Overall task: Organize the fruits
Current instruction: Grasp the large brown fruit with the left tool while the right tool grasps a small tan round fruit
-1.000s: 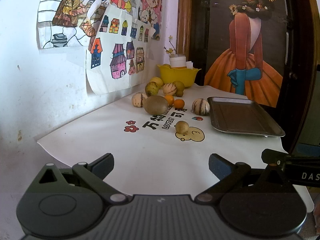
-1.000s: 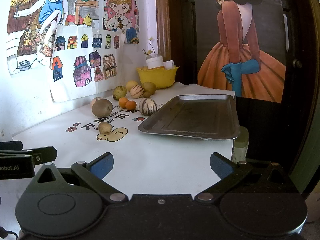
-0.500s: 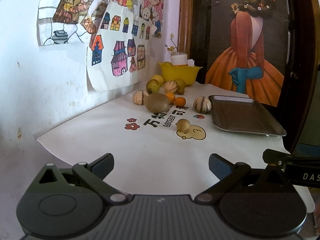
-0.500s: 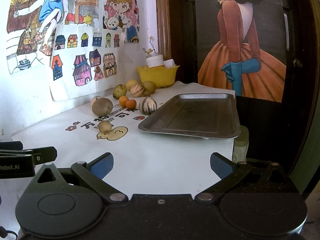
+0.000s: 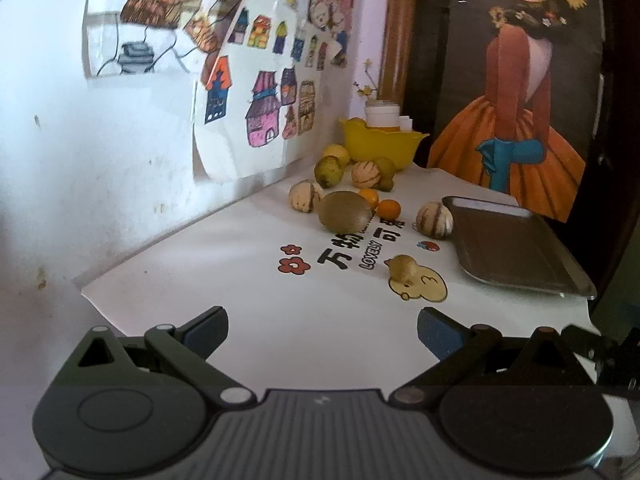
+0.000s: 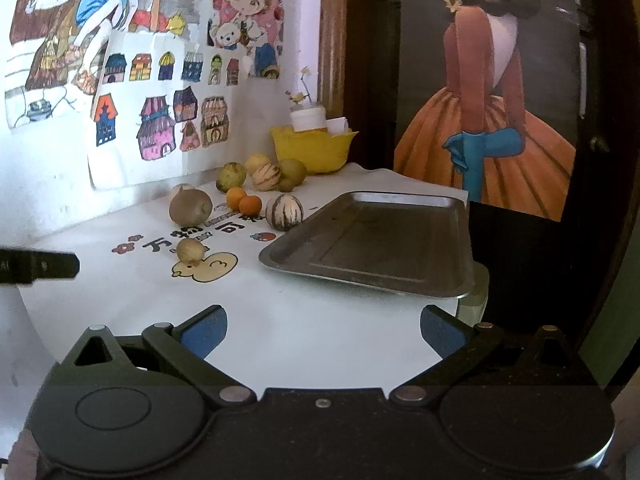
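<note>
Left wrist view: we hold the left tongs (image 5: 322,330) spread wide and empty over the near table (image 5: 240,312). The right tongs (image 6: 323,330) gape empty too. Fruits cluster far left: a small brown fruit (image 6: 190,249) nearest, a large brown fruit (image 6: 190,207) beyond, a striped fruit (image 6: 284,212) just beside the bare metal tray (image 6: 372,240).

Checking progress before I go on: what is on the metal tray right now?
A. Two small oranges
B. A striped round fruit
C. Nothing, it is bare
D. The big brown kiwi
C: the metal tray shows only bare metal, while the two oranges, the kiwi and the striped fruit all sit on the white mat beside it.
</note>
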Tool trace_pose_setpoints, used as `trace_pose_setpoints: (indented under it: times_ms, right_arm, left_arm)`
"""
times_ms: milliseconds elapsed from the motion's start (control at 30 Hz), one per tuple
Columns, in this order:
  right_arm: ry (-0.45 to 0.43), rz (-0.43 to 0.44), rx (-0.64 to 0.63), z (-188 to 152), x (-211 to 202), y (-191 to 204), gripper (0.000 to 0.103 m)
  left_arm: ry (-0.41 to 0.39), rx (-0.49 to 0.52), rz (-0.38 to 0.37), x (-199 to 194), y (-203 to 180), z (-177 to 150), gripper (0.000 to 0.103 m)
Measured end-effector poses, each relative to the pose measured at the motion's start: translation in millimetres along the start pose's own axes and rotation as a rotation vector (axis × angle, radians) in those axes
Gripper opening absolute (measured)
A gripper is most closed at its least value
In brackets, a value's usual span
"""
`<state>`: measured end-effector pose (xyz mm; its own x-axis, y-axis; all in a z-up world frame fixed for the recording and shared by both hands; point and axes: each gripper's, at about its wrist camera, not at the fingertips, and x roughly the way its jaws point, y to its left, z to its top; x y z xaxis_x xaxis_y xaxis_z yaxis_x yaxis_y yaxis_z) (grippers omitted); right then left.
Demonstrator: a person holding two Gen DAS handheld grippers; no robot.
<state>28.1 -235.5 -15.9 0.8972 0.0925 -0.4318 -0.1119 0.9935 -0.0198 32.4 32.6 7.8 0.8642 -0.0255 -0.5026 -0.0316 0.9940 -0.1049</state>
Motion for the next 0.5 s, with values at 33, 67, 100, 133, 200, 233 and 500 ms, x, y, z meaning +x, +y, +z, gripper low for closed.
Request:
trace_pose_setpoints:
  times_ms: [33, 67, 100, 133, 200, 233, 500]
  right_arm:
    - [0.003, 0.005, -0.011, 1.5, 2.2, -0.1, 0.103]
    - [0.007, 0.01, -0.023, 3.2, 4.5, 0.2, 0.103]
    - [0.009, 0.015, -0.034, 4.2, 5.9, 0.5, 0.103]
    - [0.011, 0.021, -0.046, 5.8, 8.5, 1.2, 0.103]
    - [0.019, 0.035, -0.07, 9.0, 14.6, 3.6, 0.103]
    - [0.023, 0.042, -0.08, 10.1, 17.0, 4.5, 0.103]
    - [0.079, 0.157, -0.168, 25.7, 36.3, 18.1, 0.103]
  left_arm:
    - [0.004, -0.009, -0.004, 2.8, 2.7, 2.5, 0.103]
    - [0.007, -0.014, -0.008, 4.9, 4.5, 4.7, 0.103]
    - [0.01, -0.019, -0.014, 7.6, 6.5, 7.3, 0.103]
    - [0.013, -0.022, -0.017, 10.0, 8.1, 9.6, 0.103]
    - [0.023, -0.019, -0.024, 16.5, 9.7, 14.8, 0.103]
    - [0.029, -0.016, -0.028, 19.5, 10.3, 17.1, 0.103]
    - [0.092, -0.018, -0.086, 47.6, 17.1, 39.8, 0.103]
